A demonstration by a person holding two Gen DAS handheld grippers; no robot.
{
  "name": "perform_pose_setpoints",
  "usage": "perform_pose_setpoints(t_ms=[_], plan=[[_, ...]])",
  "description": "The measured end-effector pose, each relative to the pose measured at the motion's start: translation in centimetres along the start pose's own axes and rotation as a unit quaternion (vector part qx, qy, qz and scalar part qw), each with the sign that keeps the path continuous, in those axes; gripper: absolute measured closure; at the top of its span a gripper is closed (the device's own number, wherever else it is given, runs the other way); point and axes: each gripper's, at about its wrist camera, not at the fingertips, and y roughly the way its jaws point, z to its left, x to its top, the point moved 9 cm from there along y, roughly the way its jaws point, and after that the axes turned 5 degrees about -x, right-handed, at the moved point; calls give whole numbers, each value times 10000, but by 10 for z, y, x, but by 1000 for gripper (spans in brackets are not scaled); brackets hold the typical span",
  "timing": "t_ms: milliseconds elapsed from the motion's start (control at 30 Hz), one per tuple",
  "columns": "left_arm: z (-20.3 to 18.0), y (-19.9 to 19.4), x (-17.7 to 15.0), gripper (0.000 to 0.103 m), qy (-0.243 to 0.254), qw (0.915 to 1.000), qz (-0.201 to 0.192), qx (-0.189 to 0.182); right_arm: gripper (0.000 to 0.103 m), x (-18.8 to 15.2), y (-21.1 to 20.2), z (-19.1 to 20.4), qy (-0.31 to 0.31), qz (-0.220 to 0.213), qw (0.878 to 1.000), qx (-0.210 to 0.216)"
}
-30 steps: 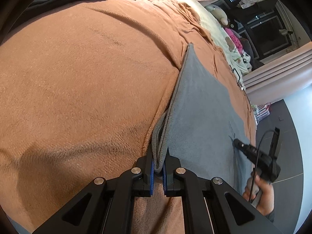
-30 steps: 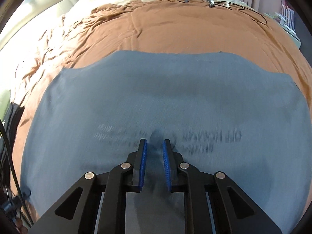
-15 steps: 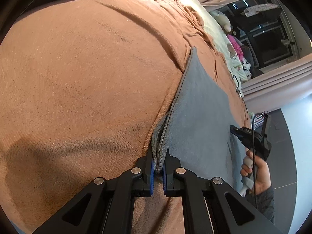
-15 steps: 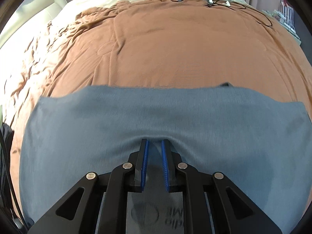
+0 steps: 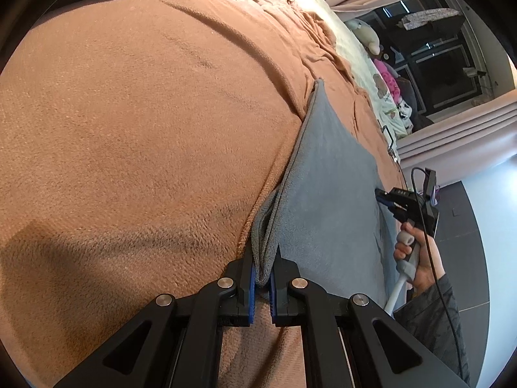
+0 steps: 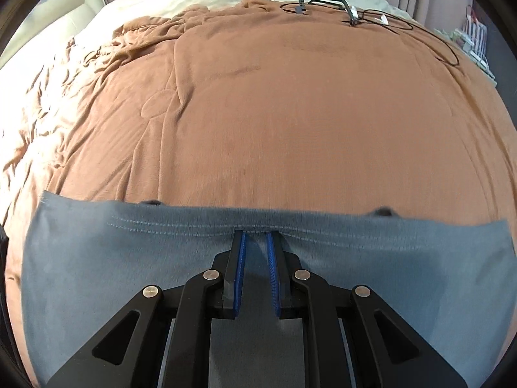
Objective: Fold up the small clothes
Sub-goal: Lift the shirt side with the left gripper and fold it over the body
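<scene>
We work over a bed covered by a brown blanket (image 6: 290,113), with curtains at the upper right of the left view. Our left gripper (image 5: 262,274) clamps a bunched edge of the grey garment (image 5: 329,200), low in the centre. Our right gripper (image 6: 256,242) pinches its stitched hem, which runs across the lower frame; beyond lie cables (image 6: 420,32), upper right.

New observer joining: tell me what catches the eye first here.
A grey garment spreads across the near part of a brown blanket. The left hand-held gripper pinches its folded edge, and the right hand-held gripper grips its stitched hem. Black cables lie at the blanket's far edge.
</scene>
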Motion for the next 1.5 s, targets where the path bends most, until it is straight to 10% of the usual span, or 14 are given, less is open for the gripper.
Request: perform_pose_setpoints(t_ms=[300,1500], plan=[[1,-1,0,97,-99,9999,19,-57,92,-17,-39,-1,372,60,9954,886],[-152,-19,34,97,420,9894,310,-1351,92,-223,-153,-9,232,109,9846,1728]])
